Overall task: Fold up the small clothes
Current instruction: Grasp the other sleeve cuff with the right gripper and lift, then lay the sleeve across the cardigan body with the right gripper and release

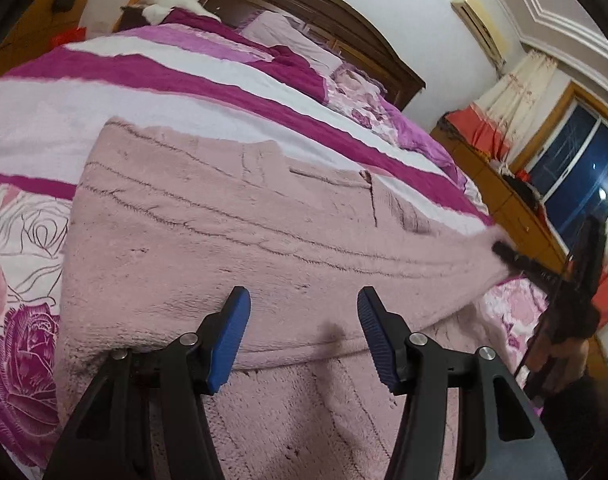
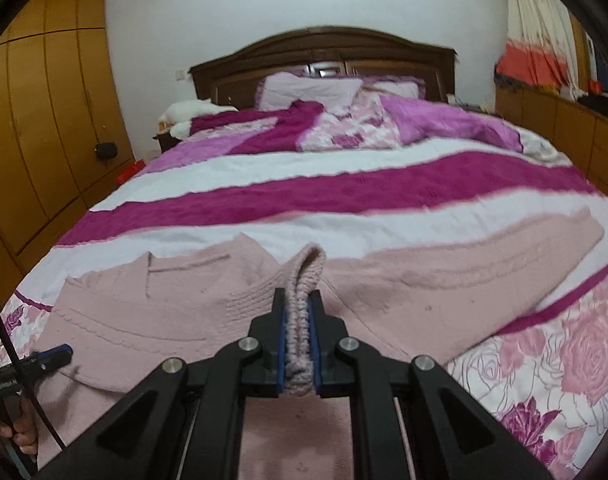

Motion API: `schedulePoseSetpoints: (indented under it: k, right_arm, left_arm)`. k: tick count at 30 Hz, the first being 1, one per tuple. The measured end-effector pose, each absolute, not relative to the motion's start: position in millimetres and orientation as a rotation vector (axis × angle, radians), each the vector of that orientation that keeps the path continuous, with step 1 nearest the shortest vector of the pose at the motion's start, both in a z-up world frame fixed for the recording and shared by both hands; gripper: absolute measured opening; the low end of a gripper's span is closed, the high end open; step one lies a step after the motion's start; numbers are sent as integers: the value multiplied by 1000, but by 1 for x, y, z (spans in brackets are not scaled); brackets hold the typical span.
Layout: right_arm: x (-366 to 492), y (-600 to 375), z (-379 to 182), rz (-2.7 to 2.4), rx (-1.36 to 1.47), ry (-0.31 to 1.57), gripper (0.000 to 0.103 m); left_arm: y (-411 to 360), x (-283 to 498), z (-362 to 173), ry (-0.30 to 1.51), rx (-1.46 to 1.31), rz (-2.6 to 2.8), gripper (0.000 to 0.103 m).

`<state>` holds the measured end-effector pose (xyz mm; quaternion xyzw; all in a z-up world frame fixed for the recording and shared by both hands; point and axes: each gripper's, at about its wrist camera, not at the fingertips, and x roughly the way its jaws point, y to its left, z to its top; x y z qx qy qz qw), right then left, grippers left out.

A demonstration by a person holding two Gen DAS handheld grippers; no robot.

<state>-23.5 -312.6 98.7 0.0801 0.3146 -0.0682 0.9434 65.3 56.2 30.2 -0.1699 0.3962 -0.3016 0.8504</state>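
A pale pink knitted sweater (image 1: 231,232) lies spread on the bed. In the left wrist view my left gripper (image 1: 304,308) is open, its blue pads just above the sweater's folded edge, holding nothing. My right gripper (image 2: 297,312) is shut on a bunched ribbed edge of the sweater (image 2: 299,344) and lifts it off the bed. In the left wrist view the right gripper (image 1: 504,250) shows at the right, pinching the sweater's corner. The left gripper also shows at the lower left of the right wrist view (image 2: 51,354). One sleeve (image 2: 584,236) stretches to the right.
The bed carries a magenta, white and floral quilt (image 2: 344,188) with pillows (image 2: 308,88) at a dark wooden headboard (image 2: 324,46). Wooden wardrobes (image 2: 43,120) stand to the left, a low cabinet (image 2: 564,128) and curtain to the right.
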Motion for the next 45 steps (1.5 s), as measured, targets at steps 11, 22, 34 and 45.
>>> schedulePoseSetpoints:
  k: [11, 22, 34, 45]
  right_arm:
    - [-34, -335, 84, -201, 174, 687, 9]
    - [-38, -362, 64, -261, 196, 738, 9]
    - [-35, -372, 43, -255, 216, 791, 10]
    - [-29, -372, 67, -286, 223, 703, 11]
  left_arm:
    - [74, 63, 39, 781, -483, -681, 33]
    - [146, 81, 39, 726, -687, -487, 33]
    - [89, 82, 33, 835, -358, -463, 6]
    - [105, 80, 22, 950, -519, -536, 6]
